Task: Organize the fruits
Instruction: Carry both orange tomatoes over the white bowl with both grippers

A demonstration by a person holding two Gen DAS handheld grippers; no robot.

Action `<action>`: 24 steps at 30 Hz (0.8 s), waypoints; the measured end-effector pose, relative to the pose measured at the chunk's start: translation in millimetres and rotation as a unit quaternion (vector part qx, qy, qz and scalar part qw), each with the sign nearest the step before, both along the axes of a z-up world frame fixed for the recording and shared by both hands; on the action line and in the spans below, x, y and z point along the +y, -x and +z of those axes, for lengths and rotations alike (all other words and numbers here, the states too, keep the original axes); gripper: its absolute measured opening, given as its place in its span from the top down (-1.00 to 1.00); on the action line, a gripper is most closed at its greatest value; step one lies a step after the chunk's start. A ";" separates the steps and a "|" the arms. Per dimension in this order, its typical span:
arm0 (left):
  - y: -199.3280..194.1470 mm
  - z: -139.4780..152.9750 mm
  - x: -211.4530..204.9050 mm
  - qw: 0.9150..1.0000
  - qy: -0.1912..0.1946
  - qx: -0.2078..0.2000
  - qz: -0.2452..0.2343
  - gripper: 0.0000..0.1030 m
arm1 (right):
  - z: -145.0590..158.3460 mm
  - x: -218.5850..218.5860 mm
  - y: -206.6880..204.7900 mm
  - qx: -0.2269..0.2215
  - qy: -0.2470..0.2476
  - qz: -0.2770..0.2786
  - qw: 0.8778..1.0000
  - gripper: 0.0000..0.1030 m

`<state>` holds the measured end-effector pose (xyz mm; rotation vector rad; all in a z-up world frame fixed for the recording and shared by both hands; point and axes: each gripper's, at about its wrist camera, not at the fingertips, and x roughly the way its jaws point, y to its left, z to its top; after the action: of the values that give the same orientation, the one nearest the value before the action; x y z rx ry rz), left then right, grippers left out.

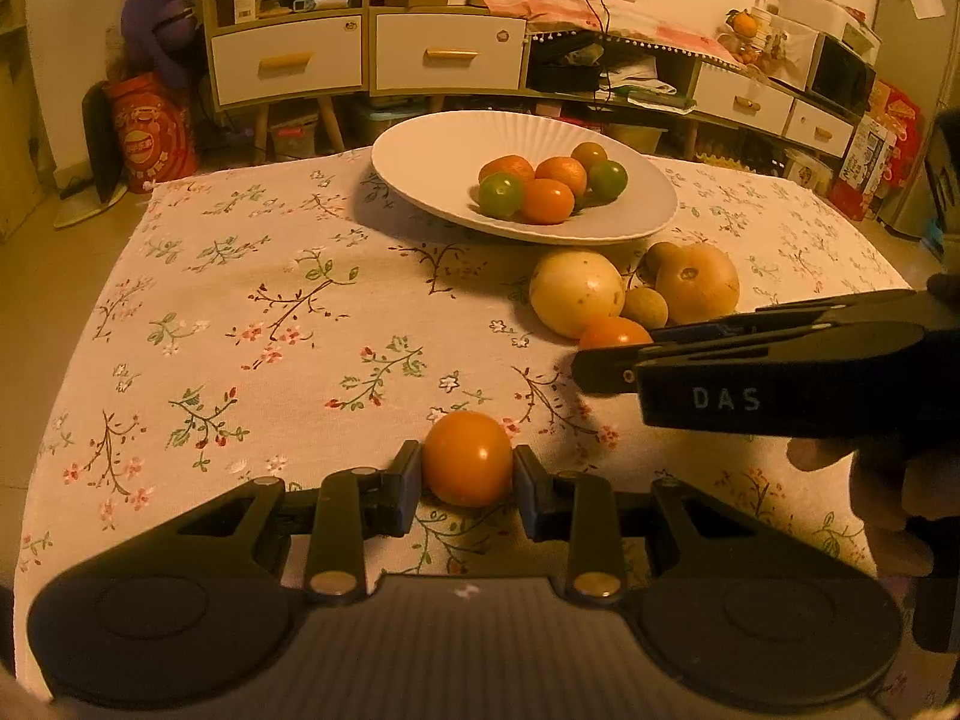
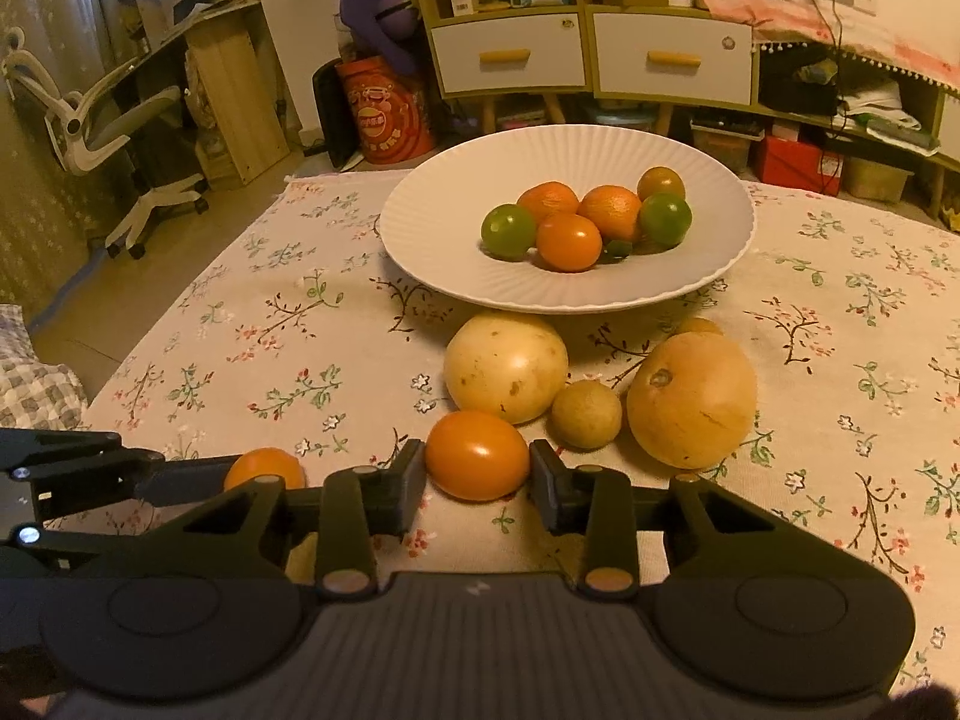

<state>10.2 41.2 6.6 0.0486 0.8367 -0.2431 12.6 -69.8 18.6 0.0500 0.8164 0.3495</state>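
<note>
In the left wrist view my left gripper is shut on a small orange fruit just above the floral tablecloth. In the right wrist view my right gripper has both pads against a second orange fruit that rests on the cloth. From the left wrist view the same gripper reaches in from the right, partly covering its fruit. The left-held fruit shows at the lower left of the right wrist view. Beyond both stands a white ribbed plate holding several orange and green citrus.
Between the grippers and the plate lie a large pale yellow fruit, a big tan-orange one and a small yellowish one. A hand holds the right gripper. Cabinets and an office chair stand past the table.
</note>
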 end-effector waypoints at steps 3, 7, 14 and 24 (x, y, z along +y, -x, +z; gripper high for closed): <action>0.0 -0.1 -0.1 1.000 0.000 -0.001 0.000 0.47 | 2.2 -3.1 0.8 0.000 -0.004 -0.001 1.000 0.34; -0.6 -0.2 -0.8 1.000 -0.001 -0.001 0.000 0.47 | 4.9 -4.0 2.4 -0.002 -0.007 0.003 1.000 0.34; -1.9 1.9 -4.3 1.000 -0.001 -0.002 -0.007 0.48 | 9.7 -9.3 6.7 -0.003 -0.012 0.011 1.000 0.34; -4.1 9.2 -9.7 1.000 0.002 -0.012 -0.009 0.48 | 17.2 -27.9 8.2 -0.012 -0.024 0.005 1.000 0.34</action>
<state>14.3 31.5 15.8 0.0549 0.8131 -0.2597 4.4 -97.6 35.8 0.0866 0.7849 0.3788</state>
